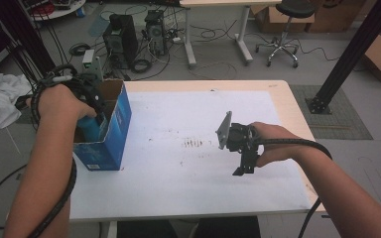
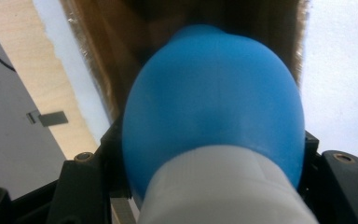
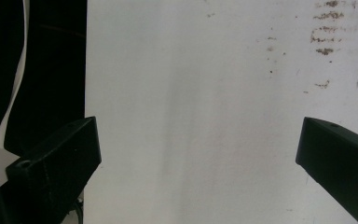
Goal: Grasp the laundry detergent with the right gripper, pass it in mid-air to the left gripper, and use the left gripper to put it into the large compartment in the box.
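Blue rubber swells between the jaws of my left gripper [image 2: 209, 196] — a rounded blue bulb [image 2: 214, 107] with a white collar [image 2: 223, 191] at its near end, pinched from both sides. In the high view that same gripper [image 1: 93, 118] reaches down into the open top of a blue cardboard box [image 1: 111, 134], which stands upright at the left edge of the table [image 1: 193, 198], and the bulb sits inside the box's mouth with brown cardboard walls around it. My left hand [image 1: 57, 101] grips from above, the cable looping round my forearm.

My right gripper [image 1: 242, 166] hangs over the white table top well apart from the box, jaws pointing down and spread wide — nothing between them. Its grey three-cornered plate [image 1: 224, 130] faces left. Faint brown smudges [image 1: 194, 144] mark the white surface between the two grippers.
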The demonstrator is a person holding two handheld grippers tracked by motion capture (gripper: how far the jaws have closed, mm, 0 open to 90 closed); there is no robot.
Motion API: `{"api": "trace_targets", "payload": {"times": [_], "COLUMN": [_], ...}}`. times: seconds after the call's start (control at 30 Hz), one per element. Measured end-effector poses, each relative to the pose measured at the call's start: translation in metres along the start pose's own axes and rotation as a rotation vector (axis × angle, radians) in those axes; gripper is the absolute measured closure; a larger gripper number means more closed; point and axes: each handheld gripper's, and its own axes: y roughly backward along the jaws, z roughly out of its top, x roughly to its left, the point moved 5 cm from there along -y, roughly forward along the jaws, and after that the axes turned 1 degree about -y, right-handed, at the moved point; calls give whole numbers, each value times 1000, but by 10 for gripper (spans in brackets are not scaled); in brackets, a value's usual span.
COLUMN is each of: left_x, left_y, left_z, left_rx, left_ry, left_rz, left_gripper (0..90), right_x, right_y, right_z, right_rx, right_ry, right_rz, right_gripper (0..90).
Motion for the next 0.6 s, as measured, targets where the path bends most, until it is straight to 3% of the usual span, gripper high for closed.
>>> {"api": "trace_targets", "payload": {"times": [0.6], "left_x": [4], "left_y": [-39], "left_z": [10], "left_rx": [-24], "left_ry": [-9], "left_rz": [11], "left_gripper": [381], "right_x": [-2], "right_y": [-4], "right_z": [-4], "right_rx": [-7], "right_ry": [-11], "right_rz": [7], "right_gripper": [0]}}
